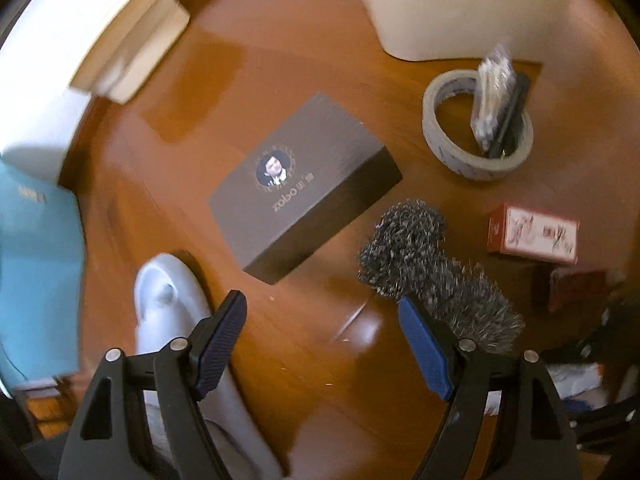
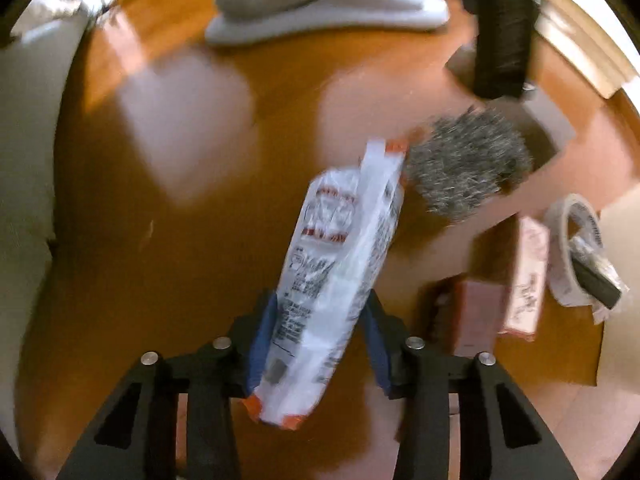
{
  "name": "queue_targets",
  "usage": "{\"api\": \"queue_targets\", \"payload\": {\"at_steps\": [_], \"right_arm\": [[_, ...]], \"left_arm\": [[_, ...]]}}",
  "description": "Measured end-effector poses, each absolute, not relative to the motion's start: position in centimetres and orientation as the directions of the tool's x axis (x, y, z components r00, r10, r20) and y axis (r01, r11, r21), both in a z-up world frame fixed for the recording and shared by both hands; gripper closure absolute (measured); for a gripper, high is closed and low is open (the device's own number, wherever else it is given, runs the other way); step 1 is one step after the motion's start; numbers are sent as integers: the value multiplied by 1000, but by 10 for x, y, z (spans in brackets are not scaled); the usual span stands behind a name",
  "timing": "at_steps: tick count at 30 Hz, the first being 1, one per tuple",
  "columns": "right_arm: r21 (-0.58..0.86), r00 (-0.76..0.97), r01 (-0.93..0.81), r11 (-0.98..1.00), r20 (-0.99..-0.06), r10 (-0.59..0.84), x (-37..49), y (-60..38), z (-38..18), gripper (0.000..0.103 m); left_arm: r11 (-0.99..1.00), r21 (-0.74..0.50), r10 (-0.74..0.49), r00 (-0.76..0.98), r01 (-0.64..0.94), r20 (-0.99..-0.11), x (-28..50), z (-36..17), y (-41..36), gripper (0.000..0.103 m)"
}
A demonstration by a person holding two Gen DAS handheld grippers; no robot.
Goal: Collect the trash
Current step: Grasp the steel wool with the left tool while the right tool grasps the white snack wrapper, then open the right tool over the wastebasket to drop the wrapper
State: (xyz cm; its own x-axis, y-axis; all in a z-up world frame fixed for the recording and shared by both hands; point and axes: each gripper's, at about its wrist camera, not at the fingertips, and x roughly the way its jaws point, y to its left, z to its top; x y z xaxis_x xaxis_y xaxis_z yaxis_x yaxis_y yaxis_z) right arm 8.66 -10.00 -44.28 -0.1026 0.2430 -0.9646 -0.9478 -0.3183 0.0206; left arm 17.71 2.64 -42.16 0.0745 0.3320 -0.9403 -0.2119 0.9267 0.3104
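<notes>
Two tongs in view, one per hand. We note the right tongs (image 2: 320, 340) pinching one white printed wrapper (image 2: 340, 264) with orange ends, hanging between the blue pads above the wooden floor (image 2: 200, 240). The left tongs (image 1: 320, 344) stand spread with nothing between them. On the floor we count one dark box (image 1: 304, 188), one tape roll (image 1: 476, 124) holding a small packet, one grey furry microphone cover (image 1: 424, 264), one red-and-white carton (image 1: 532, 232), and one white slipper (image 1: 172, 300).
</notes>
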Motion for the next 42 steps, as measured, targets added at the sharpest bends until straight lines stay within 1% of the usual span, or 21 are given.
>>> {"api": "queue_targets", "payload": {"at_steps": [1,2,3,5,7,9,14,16,17,18,19,20,22,24,26,29,31,33,37,39,42], "right_arm": [[10,-96,-946,-323,-964,249,85,-101,-442,78],[12,-95,-948,-319,-965,243,85,-101,-441,89],[20,-102,-951,-310,-963,250,87,-103,-438,90],[43,-125,-959,-279,-951,283,92,-107,-425,93],[24,-102,-966,-258,-951,293,99,-113,-415,93],[8,-86,-971,-240,-945,314,106,-118,-402,93],[-33,-63,-958,-284,-944,324,108,-134,-380,93],[-29,-60,-966,-256,-940,336,116,-139,-375,93],[-28,-56,-972,-233,-937,344,120,-138,-374,93],[-25,-53,-976,-216,-935,350,121,-134,-370,93],[-25,-49,-979,-202,-934,354,127,-131,-369,93],[-29,-43,-981,-193,-933,358,129,-130,-369,93],[-34,-31,-985,-167,-927,373,132,-132,-365,93],[-29,-22,-992,-122,-919,394,140,-134,-357,93],[-27,-10,-996,-83,-908,419,146,-144,-343,93],[27,-21,-1000,5,-872,489,166,-156,-304,93],[69,-23,-996,64,-837,546,181,-159,-275,93],[90,-11,-990,107,-816,579,196,-164,-257,93],[41,59,-987,155,-804,591,213,-168,-233,93],[44,86,-981,187,-767,636,229,-168,-210,93],[87,144,-959,270,-671,728,271,-172,-155,93]], "left_arm": [[929,258,284,65,-265,-957,178,-422,33,25],[929,213,242,62,-303,-968,178,-417,39,25],[926,163,195,62,-341,-979,178,-417,42,25],[923,97,127,57,-373,-990,178,-420,40,25],[925,53,79,53,-377,-995,180,-426,34,25],[914,39,64,48,-405,-997,182,-432,27,25],[841,-14,-14,4,-542,-1000,192,-460,36,25],[829,-28,-40,-9,-558,-999,199,-469,40,26],[828,-36,-49,-8,-560,-999,200,-470,43,32],[830,-35,-52,-14,-557,-999,203,-472,45,52],[838,-16,-36,-25,-545,-999,205,-472,44,63],[842,-24,-41,-19,-539,-999,207,-471,44,70],[842,-60,-81,-17,-537,-997,208,-470,44,76],[848,-51,-71,-18,-528,-997,207,-467,48,78],[856,-20,-32,-16,-517,-999,205,-458,49,80],[858,2,2,-1,-513,-1000,201,-441,57,81],[849,-2,8,16,-529,-1000,199,-428,65,81],[831,-12,12,38,-556,-999,194,-416,73,81],[818,3,58,78,-575,-995,202,-396,86,81],[815,6,78,99,-580,-992,208,-385,83,81],[823,14,100,120,-568,-988,204,-374,78,81]]}}
